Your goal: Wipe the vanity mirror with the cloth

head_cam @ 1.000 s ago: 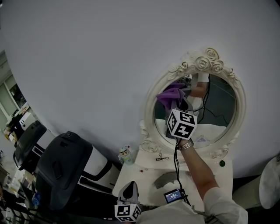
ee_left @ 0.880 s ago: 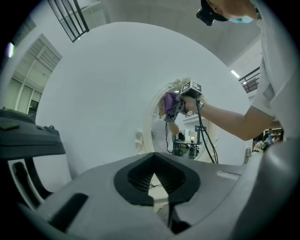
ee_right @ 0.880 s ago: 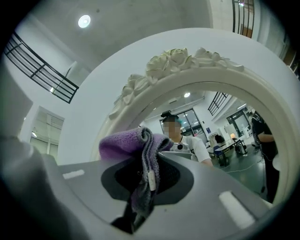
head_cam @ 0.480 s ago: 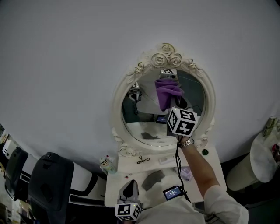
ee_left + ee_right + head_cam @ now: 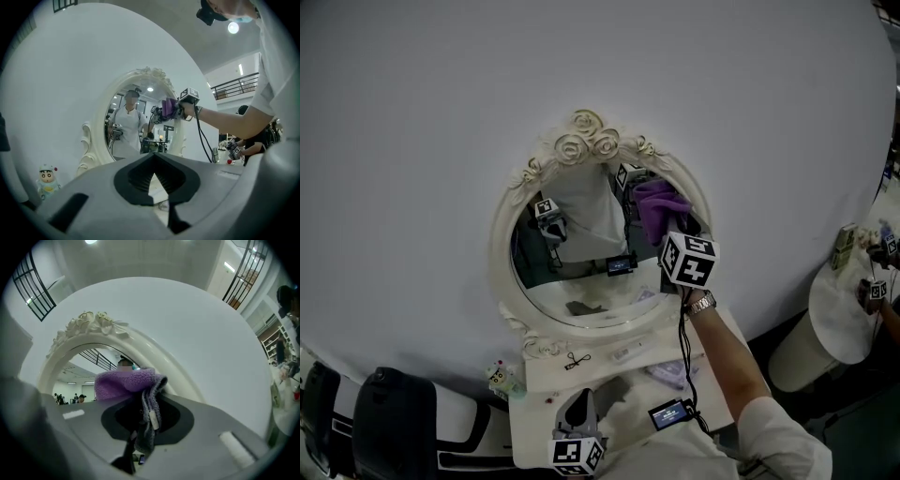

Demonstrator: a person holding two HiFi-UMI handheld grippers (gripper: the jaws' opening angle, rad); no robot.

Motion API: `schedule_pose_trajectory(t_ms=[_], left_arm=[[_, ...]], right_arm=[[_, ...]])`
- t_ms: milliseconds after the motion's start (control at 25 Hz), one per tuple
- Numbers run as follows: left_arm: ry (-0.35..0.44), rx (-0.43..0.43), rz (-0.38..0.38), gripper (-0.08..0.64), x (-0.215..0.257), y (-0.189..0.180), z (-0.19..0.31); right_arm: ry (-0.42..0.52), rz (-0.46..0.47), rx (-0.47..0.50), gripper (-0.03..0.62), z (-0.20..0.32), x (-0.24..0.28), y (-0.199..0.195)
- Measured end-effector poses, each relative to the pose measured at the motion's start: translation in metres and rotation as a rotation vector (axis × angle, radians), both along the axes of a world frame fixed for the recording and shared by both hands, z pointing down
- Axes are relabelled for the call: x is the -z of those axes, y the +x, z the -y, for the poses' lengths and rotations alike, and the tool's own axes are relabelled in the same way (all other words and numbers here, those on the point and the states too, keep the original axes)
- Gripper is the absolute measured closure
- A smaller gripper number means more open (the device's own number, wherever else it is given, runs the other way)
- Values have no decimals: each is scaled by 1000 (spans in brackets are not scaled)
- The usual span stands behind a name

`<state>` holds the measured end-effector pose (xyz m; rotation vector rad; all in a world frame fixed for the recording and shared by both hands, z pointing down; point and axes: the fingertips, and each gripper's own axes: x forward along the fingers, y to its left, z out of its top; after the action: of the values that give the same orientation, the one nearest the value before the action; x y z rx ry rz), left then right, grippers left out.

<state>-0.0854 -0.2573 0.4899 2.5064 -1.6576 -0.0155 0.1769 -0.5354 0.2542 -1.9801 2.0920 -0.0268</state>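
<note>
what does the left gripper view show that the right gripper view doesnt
Only the left gripper view: a cartoon figurine beside the mirror's base, the right gripper seen from outside with the person's forearm, and the left gripper with its own jaws shut and empty.
Only the right gripper view: the purple cloth clamped between that gripper's jaws, close up, with its white label.
Both: the vanity mirror with its white carved frame, and the cloth held up to it.
</note>
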Motion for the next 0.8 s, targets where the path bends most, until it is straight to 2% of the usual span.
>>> schedule_pose_trajectory(t_ms=[200, 320, 400, 480, 600, 800], left_arm=[[5, -23, -4, 560, 1, 13, 6], [0, -11, -6, 560, 1, 12, 6], [-9, 13, -7, 560, -2, 4, 3], [-19, 42, -9, 560, -4, -4, 0], [-22, 75, -7, 560, -4, -14, -5], [-28, 153, -3, 560, -5, -36, -18]], right_arm=[[3, -64, -12, 540, 2, -2, 3], [12, -23, -8, 538, 1, -2, 3], [20, 32, 38, 538, -7, -3, -9], [29, 51, 104, 538, -16, -4, -33], [47, 33, 203, 538, -29, -6, -82], [-2, -14, 383, 538, -34, -27, -176]])
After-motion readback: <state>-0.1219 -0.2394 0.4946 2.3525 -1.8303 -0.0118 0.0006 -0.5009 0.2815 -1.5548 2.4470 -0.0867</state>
